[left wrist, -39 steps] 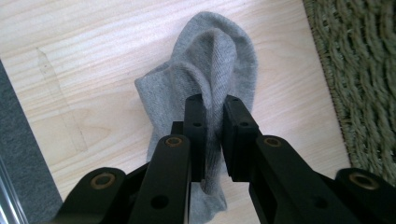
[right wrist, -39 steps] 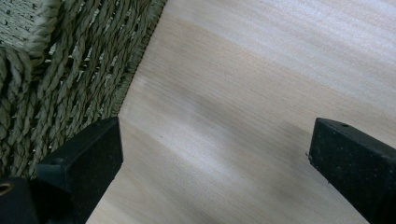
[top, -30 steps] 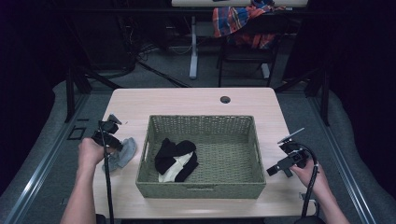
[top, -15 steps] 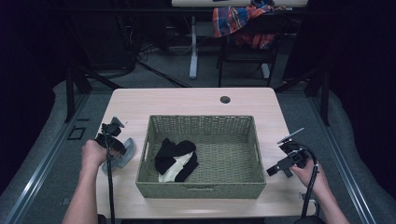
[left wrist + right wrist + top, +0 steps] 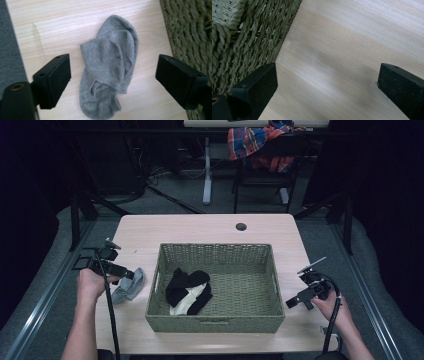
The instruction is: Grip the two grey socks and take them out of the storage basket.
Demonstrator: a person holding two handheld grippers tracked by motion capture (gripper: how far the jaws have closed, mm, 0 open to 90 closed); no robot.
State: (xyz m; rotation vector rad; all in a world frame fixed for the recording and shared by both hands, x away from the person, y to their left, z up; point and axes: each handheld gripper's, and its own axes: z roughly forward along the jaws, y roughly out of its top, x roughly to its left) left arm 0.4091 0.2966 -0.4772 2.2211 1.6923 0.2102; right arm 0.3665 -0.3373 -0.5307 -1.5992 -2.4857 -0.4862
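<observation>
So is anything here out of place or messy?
One grey sock lies crumpled on the table left of the wicker basket, between the open left gripper jaws, while black and white socks sit inside the basket. Nothing looks spilled or damaged.

In the high view, the left gripper (image 5: pixel 131 275) covers part of the grey sock (image 5: pixel 128 288). In the basket (image 5: pixel 215 323), how many dark and white garments (image 5: pixel 188 291) lie bundled cannot be told. In the left gripper view, the sock's lower end runs past the bottom edge.
</observation>
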